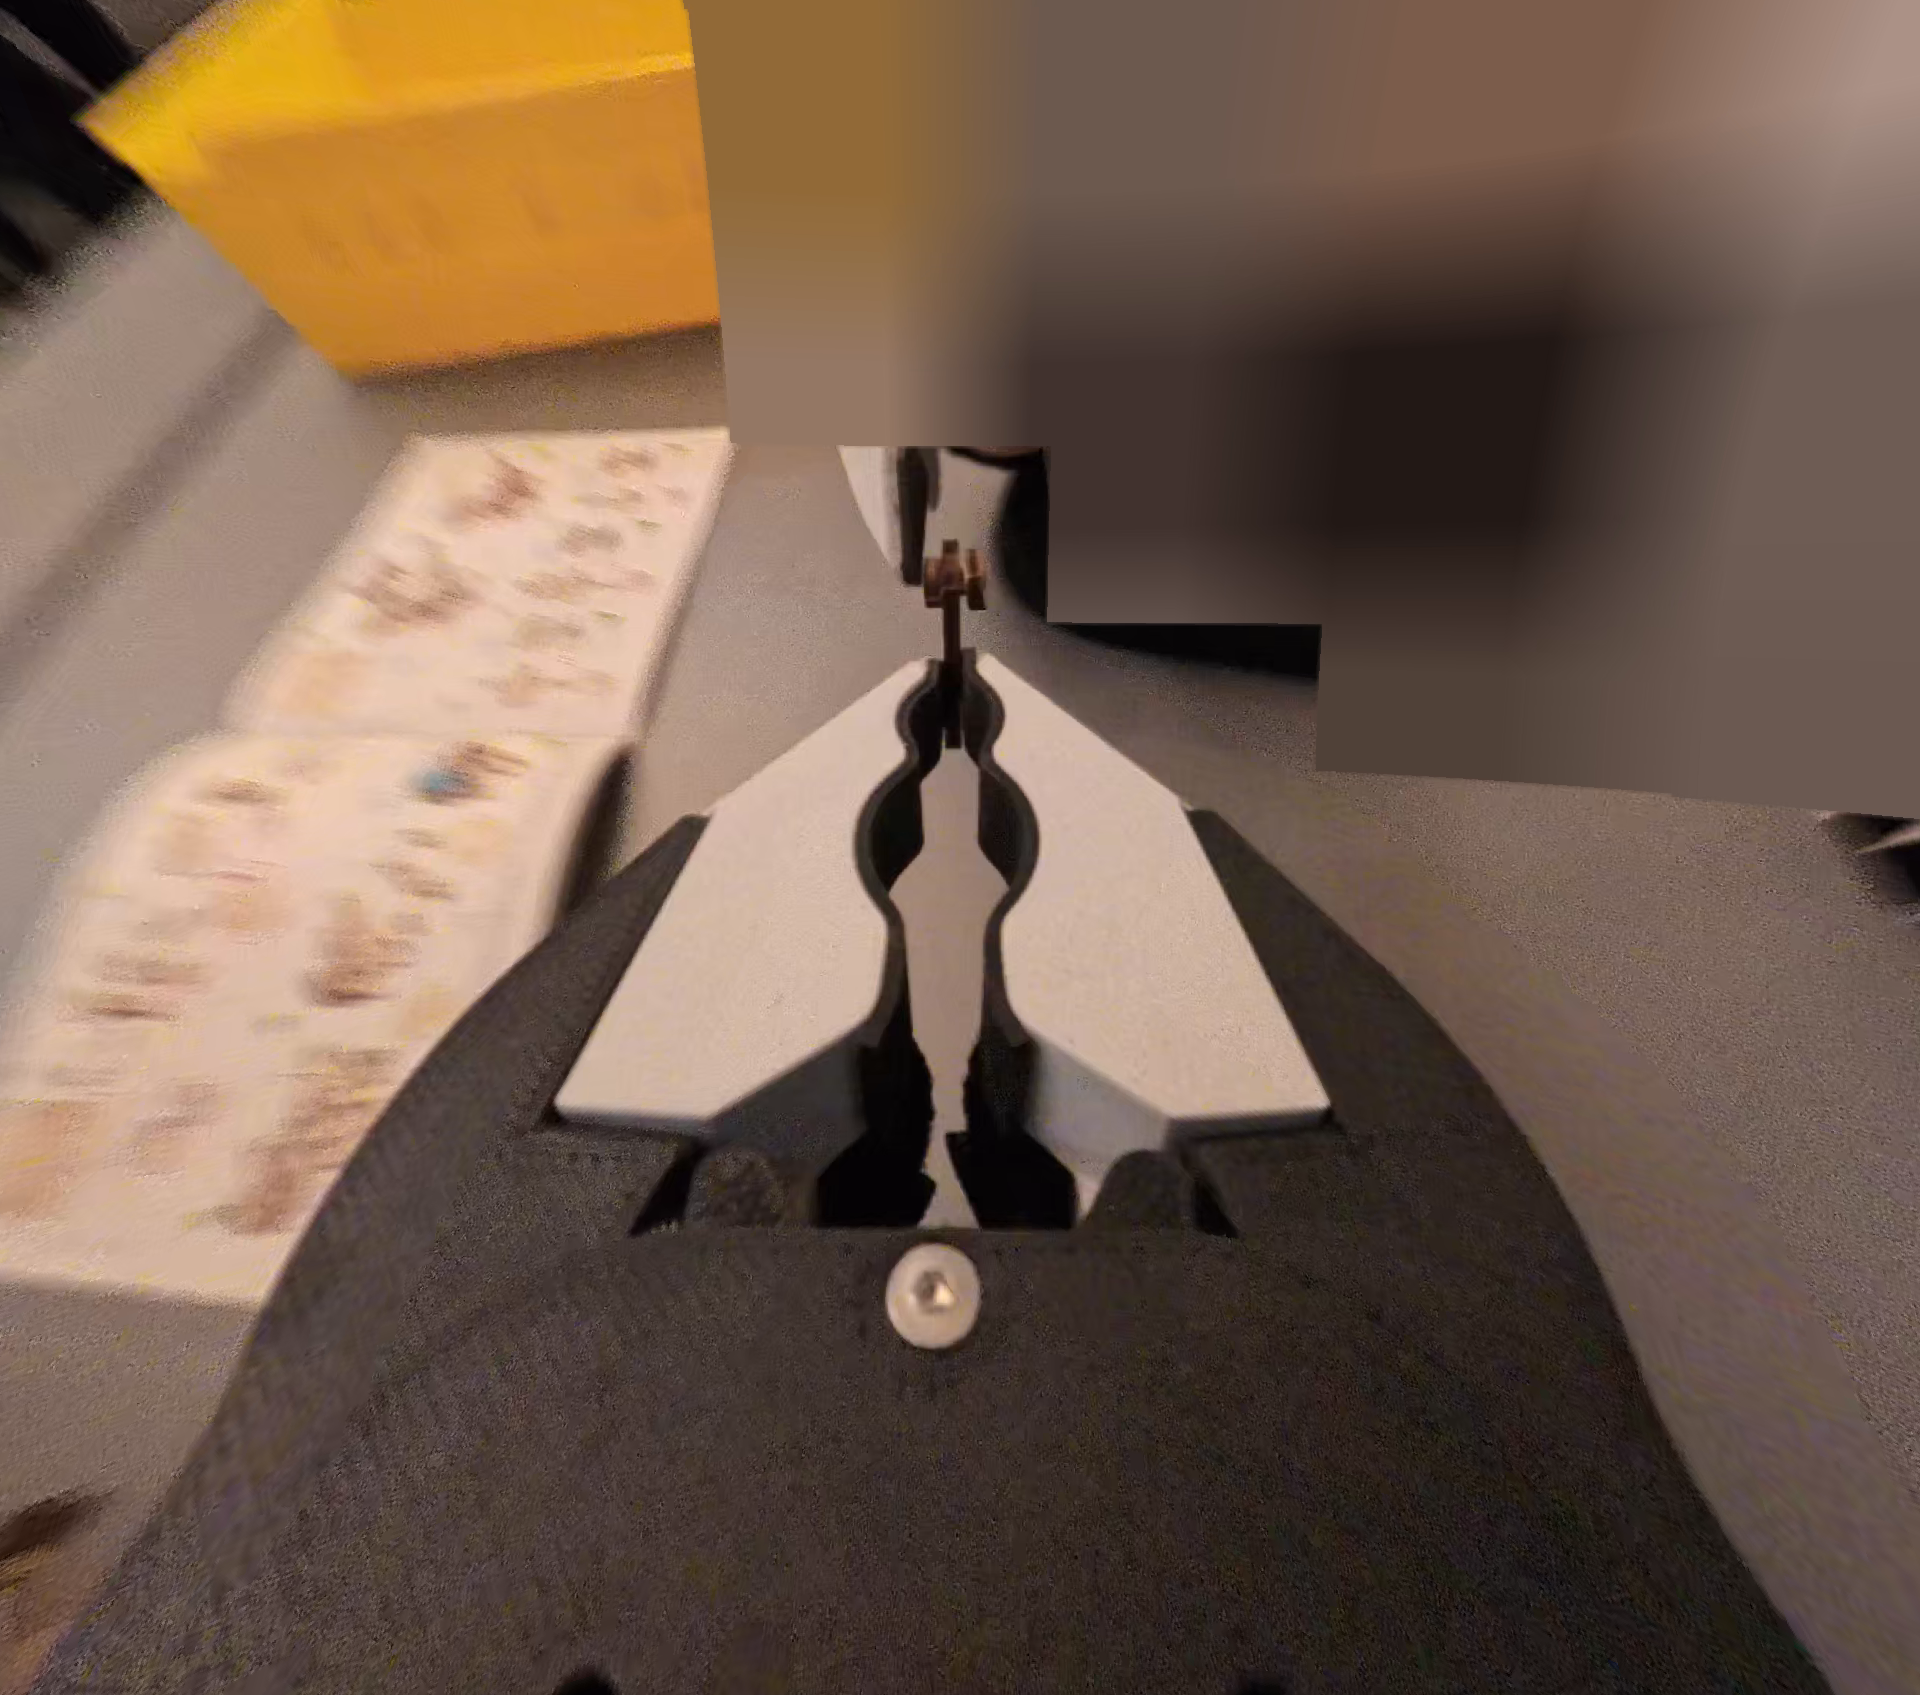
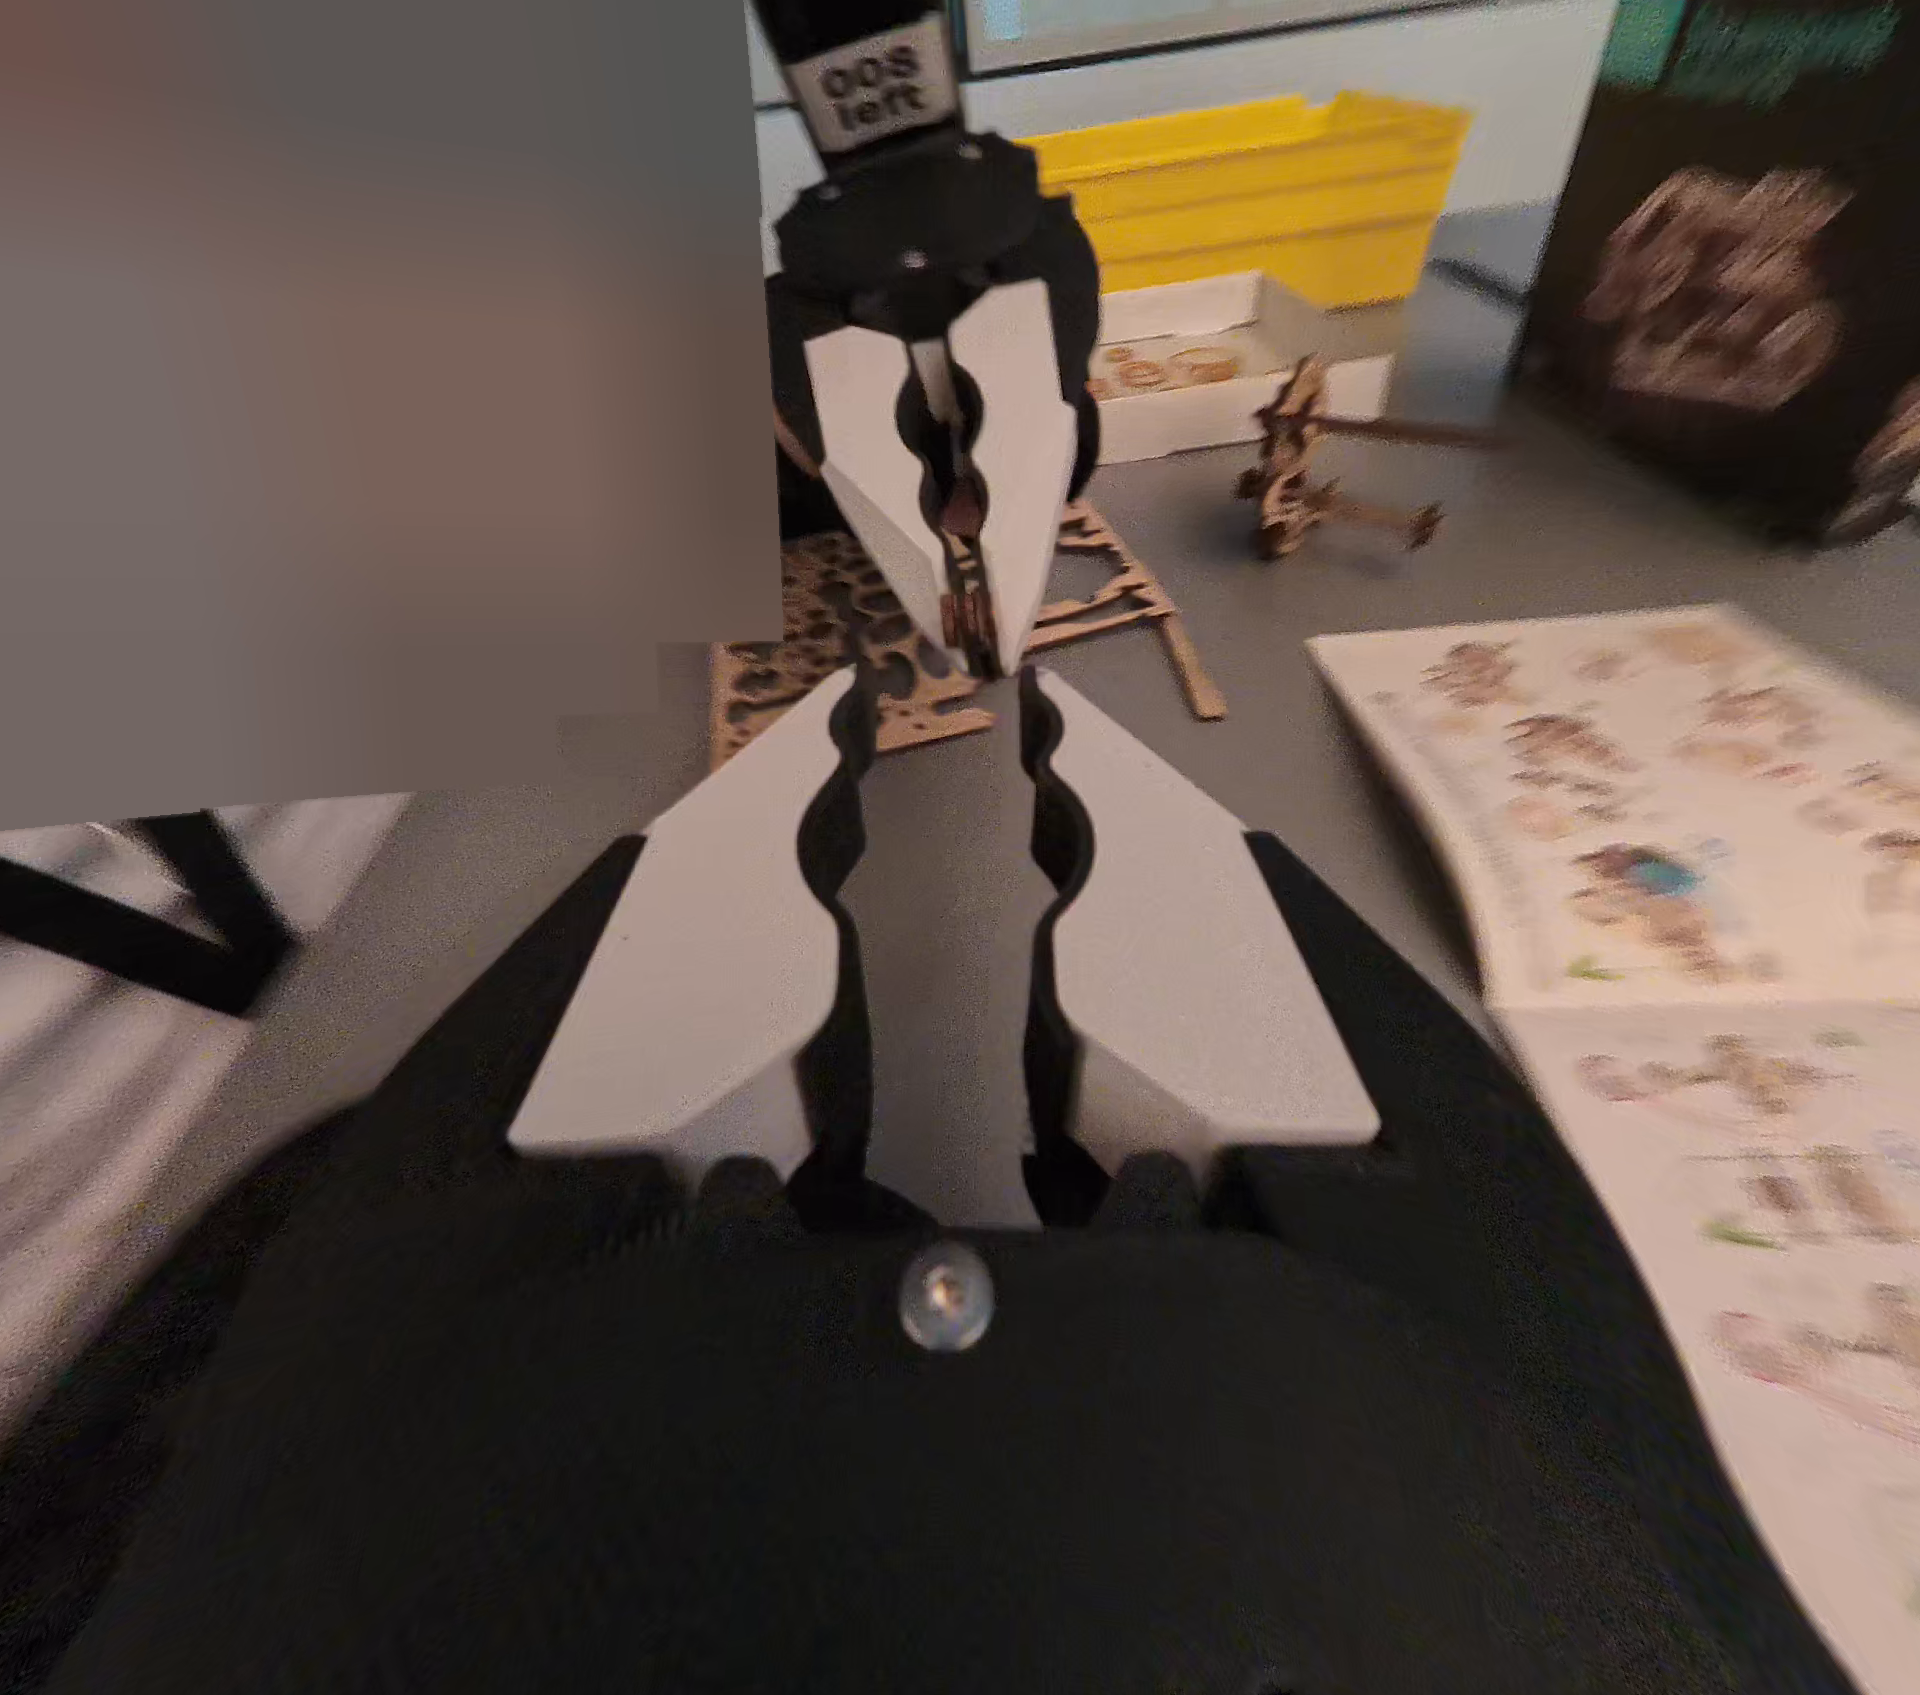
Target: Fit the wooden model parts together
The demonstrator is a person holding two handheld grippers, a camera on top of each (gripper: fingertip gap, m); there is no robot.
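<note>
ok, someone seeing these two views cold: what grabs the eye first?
Probably the left tool, pointing down at centre of the right wrist view, shut on a small wooden part just beyond the open right tool. Next, the yellow bin at the back of the grey table, with the half-built wooden model in front of it.

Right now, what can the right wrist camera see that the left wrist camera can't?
Only the right wrist view shows the open right gripper, the cut-out wooden sheet lying on the table, a half-built wooden model, a dark box and a white tray. Only the left wrist view shows, close up, the left gripper pinching the small wooden part at its fingertips. Both show the yellow bin, the instruction pages, the grey table, and the left gripper holding that part.
</note>
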